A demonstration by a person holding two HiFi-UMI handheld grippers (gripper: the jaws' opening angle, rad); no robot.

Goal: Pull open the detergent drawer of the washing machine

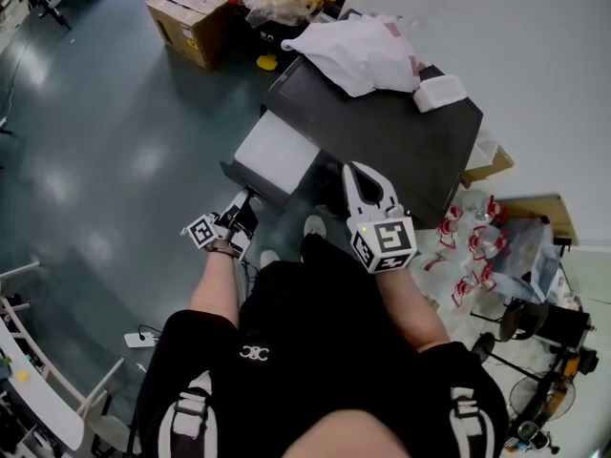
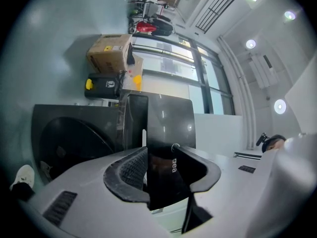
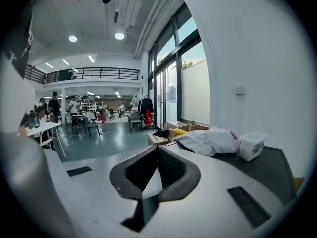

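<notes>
**Item:** detergent drawer (image 1: 275, 151), pale body with a dark front panel.

**Location:** we find it standing well out from the front of the washing machine (image 1: 391, 132), toward the person.

**Left tongs** (image 2: 161, 153): clamped on the drawer's dark front panel, which fills the gap between the pads. Part of a printed word shows on the panel there.

**Right tongs** (image 3: 154, 150): together at the tips, with nothing between them. They are held above the machine's front edge, apart from the drawer.

**On the machine's top:** a white cloth bundle (image 1: 358, 51) and a small white tub (image 1: 439, 92), neither in the way.

**Step in hand:** we judge the pull far along, perhaps at its end.

**Next move:** it calls for either a short straight draw toward the person, in line with the drawer's run, until it stops, or for loosening the grip. A sideways tug could jam it.
</notes>
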